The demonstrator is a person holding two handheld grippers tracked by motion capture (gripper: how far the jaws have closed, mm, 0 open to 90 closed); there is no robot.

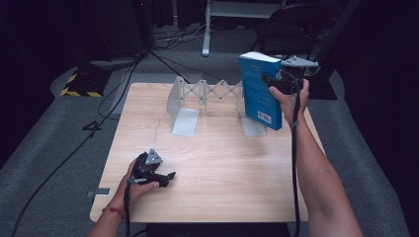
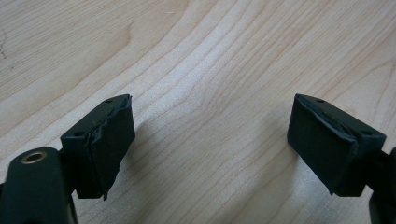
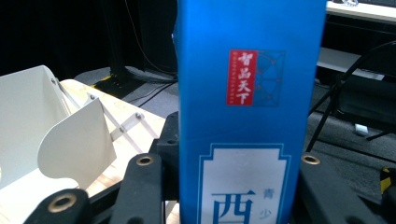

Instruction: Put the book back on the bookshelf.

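Observation:
A thick blue book (image 1: 259, 91) hangs upright in the air over the table's far right, just right of the white expanding book rack (image 1: 207, 106). My right gripper (image 1: 271, 81) is shut on it from the right side. In the right gripper view the book's blue spine (image 3: 250, 107) with a red label stands between the black jaws, and the rack's white end plates (image 3: 70, 140) lie to its left. Near the front left of the wooden table (image 1: 222, 173) my left gripper (image 1: 168, 177) rests low and open. Bare wood shows between its two pads (image 2: 105, 144).
The rack's two end plates stand on the far half of the table with a folding lattice between them. Cables and a yellow-black striped block (image 1: 81, 84) lie on the grey floor behind the table. A white frame (image 1: 212, 24) stands at the back.

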